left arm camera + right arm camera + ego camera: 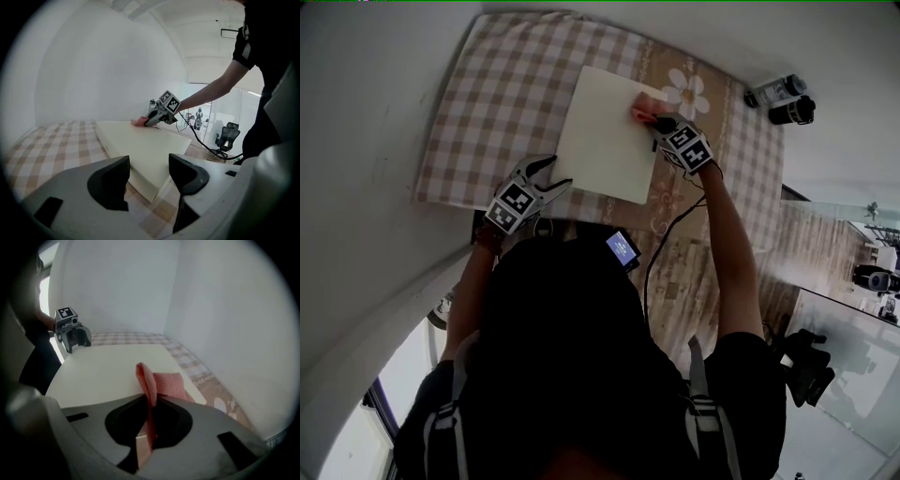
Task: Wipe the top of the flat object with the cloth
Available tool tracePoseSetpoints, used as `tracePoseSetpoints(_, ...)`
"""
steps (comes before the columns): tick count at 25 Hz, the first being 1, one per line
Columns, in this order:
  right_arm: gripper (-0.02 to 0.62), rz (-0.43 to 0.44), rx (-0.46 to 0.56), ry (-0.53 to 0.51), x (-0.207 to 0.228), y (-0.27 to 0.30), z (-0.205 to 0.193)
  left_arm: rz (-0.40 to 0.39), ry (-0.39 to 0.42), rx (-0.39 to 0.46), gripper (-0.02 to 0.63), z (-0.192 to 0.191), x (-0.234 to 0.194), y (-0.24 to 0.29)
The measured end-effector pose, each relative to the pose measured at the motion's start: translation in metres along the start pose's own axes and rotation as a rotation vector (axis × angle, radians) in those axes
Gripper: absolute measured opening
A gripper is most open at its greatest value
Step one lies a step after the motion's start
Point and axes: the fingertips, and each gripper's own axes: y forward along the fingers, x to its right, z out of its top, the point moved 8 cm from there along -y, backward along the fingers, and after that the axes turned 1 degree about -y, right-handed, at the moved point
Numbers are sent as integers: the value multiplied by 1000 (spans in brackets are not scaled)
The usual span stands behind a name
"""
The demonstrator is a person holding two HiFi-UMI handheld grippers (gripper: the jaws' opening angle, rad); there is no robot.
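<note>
A cream flat slab (605,131) lies on a checked cloth-covered table (487,103). My right gripper (661,125) is shut on a pink cloth (161,383), which rests on the slab's top (108,373) near its far right corner; the cloth (642,114) shows pink in the head view too. My left gripper (551,178) stands open at the slab's near left corner (150,187), nothing between its jaws. From the left gripper view the right gripper (157,117) and cloth (139,122) sit at the slab's far edge.
A white wall runs along the table's left and far sides. Two dark cylindrical objects (783,98) sit off the table's far right corner. A cable (661,244) trails from the right gripper. An office chair (226,133) stands beyond the table.
</note>
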Motion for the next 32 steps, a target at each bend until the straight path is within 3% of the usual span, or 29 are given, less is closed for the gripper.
tracePoseSetpoints(15, 15, 27, 58, 16, -59, -17, -7, 7, 8, -27, 276, -3, 0, -1)
tracePoseSetpoints(32, 15, 36, 135, 37, -132, -46, -17, 1, 1, 12, 276, 0, 0, 0)
